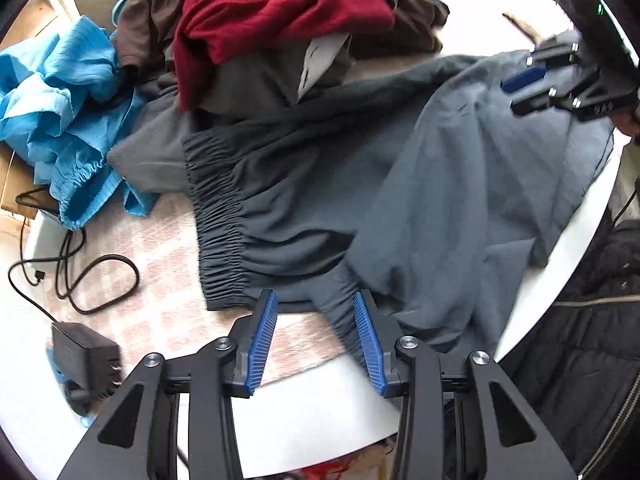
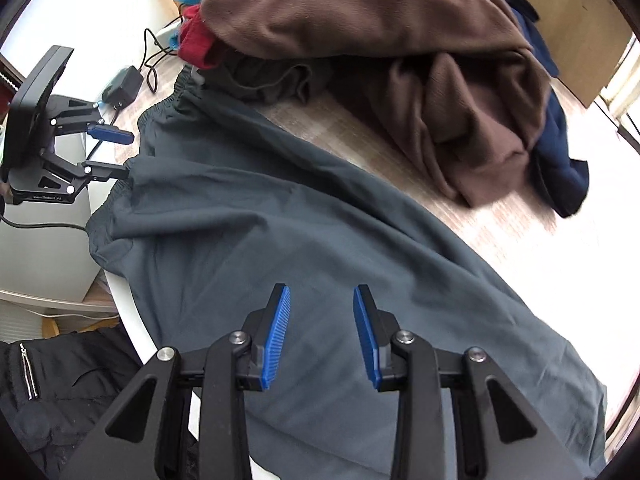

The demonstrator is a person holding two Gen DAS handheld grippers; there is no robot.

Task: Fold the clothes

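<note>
Between the spread, empty fingers of the left gripper (image 1: 316, 336) and right gripper (image 2: 320, 336), the dark grey trousers (image 1: 360, 184) lie flat but unfolded on the round table (image 1: 320, 412), the heaped pile of clothes (image 2: 360, 40) beyond untouched.

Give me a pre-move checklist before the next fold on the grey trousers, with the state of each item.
1. Left gripper open: ok, jaws apart at the waistband edge.
2. Right gripper open: ok, nothing between the pads.
3. Grey trousers spread flat: not ok, wrinkled.
4. Trousers free of the pile: not ok, the red garment and other clothes lie over the far corner.
5. Trousers fully on the table: not ok, one edge hangs over the rim.
6. Cable clear of the trousers: ok.
</note>
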